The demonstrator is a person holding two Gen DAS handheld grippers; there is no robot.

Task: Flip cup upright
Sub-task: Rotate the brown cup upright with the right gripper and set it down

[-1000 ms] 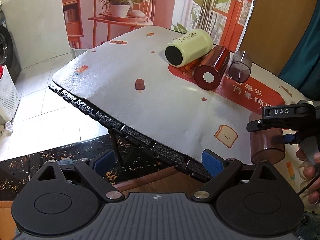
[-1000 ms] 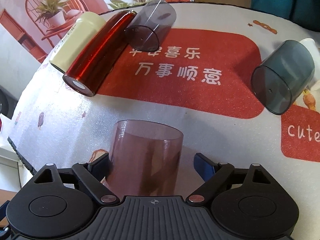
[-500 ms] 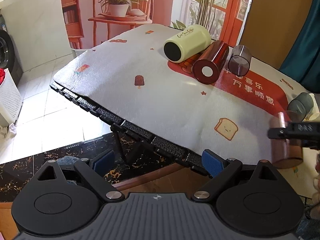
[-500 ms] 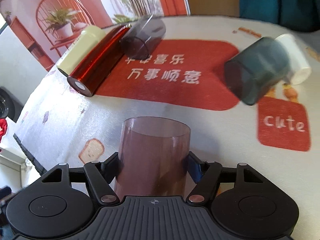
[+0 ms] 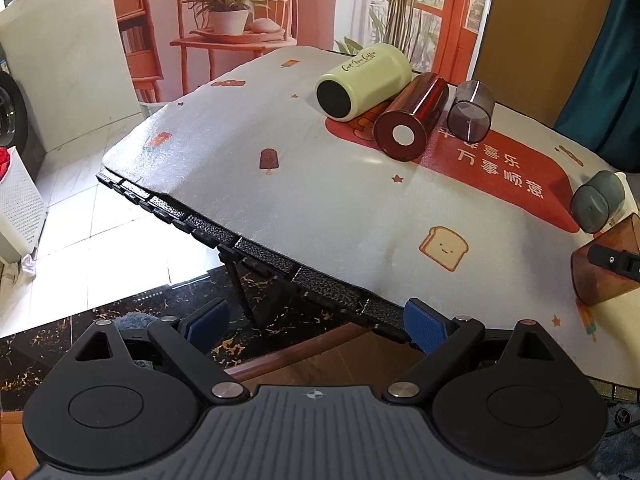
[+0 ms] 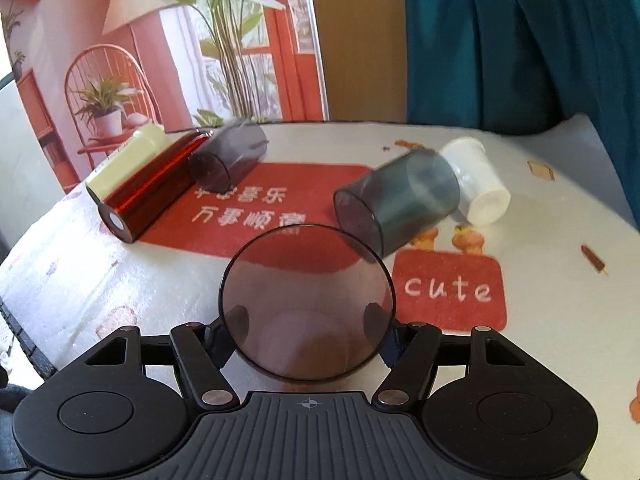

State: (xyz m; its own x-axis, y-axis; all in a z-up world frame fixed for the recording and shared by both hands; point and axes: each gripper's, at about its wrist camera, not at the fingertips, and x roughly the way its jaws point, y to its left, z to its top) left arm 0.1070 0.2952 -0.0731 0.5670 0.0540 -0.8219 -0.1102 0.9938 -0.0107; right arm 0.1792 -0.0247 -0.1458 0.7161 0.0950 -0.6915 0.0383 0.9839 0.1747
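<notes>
My right gripper [image 6: 308, 344] is shut on a translucent brown cup [image 6: 307, 304], held by its sides above the table with one round end facing the camera. The same cup [image 5: 604, 268] shows at the right edge of the left wrist view, tilted, with the right gripper's finger [image 5: 616, 262] across it. My left gripper [image 5: 316, 320] is open and empty, off the table's near edge, its blue pads [image 5: 424, 322] apart.
The printed table mat [image 5: 340, 200] carries cups on their sides: a cream tumbler [image 5: 360, 80], a red one [image 5: 412, 120], a smoky one [image 5: 470, 112], a grey-blue one [image 6: 400, 204] and a white one [image 6: 480, 188]. The floor lies left of the table.
My right gripper closed on the brown cup, lifted it and tipped it so a round end now faces the camera. My left gripper stayed open and nearly still.
</notes>
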